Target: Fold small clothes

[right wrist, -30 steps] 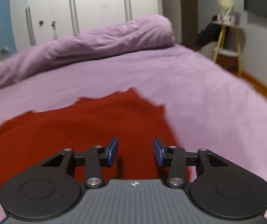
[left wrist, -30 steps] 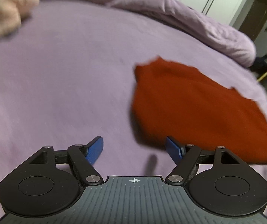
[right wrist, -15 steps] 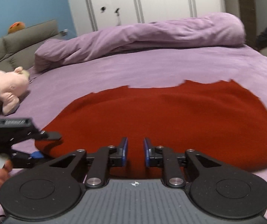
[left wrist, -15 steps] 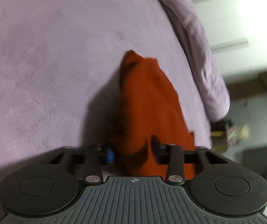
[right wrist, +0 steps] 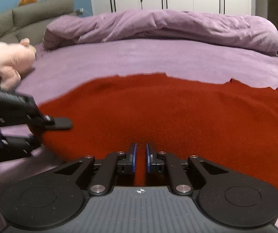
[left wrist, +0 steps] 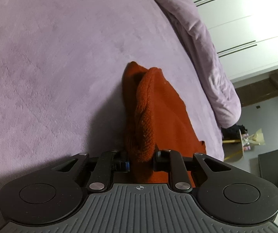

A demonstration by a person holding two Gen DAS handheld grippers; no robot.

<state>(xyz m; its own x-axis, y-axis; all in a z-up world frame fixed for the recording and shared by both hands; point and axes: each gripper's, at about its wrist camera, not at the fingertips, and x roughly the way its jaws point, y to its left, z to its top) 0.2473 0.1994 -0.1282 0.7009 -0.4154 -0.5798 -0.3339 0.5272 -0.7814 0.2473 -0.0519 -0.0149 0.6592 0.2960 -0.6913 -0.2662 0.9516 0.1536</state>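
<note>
Now clamped on bunched edge of red knit garment [left wrist: 158, 112]: left gripper [left wrist: 141, 162], open a second ago. Right gripper [right wrist: 140, 160] narrowed, likewise pinching near hem. Fold lift ready.

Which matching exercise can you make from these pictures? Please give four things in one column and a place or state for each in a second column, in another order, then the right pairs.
Things:
1. left gripper
2. right gripper
3. pink plush pig
4. bunched purple blanket

Places or states:
A. lies along the far side of the bed, before the white wardrobe
B. turned on its side, clamps a thick roll at the red knit garment's end
C. lies near the grey headboard
D. jaws nearly shut at the garment's near edge

Pairs: 1-B, 2-D, 3-C, 4-A
</note>
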